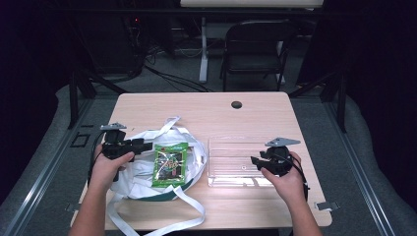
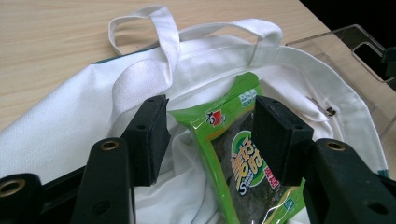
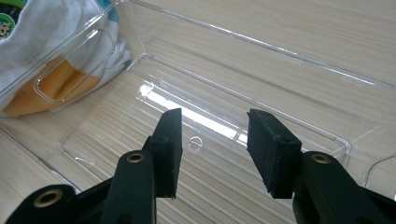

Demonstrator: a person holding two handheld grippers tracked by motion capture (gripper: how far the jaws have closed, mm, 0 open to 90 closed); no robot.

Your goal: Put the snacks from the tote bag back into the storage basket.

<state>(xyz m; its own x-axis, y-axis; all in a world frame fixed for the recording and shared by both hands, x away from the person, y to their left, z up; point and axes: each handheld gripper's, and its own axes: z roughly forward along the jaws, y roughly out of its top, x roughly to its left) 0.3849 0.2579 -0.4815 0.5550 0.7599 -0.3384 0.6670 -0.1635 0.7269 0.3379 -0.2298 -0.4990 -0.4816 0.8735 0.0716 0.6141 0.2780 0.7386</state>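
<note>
A white tote bag (image 1: 140,174) lies flat on the left half of the wooden table (image 1: 206,108). A green snack packet (image 1: 169,164) rests on it, at the bag's mouth. My left gripper (image 1: 146,145) hovers at the bag's left edge and points toward the packet. In the left gripper view, my left gripper (image 2: 208,109) is open, and the packet (image 2: 238,158) lies between and beyond the jaws on the bag (image 2: 70,126). A clear plastic tray (image 1: 231,147) sits to the right. My right gripper (image 1: 253,161) is at the tray's right end. In the right gripper view it (image 3: 215,116) stands open over the tray (image 3: 116,135).
The bag's long white straps (image 1: 187,216) loop toward the table's front edge. A round cable hole (image 1: 236,104) is at the back of the table. A folding chair (image 1: 255,49) stands behind it. Bare wood lies behind the bag and the tray.
</note>
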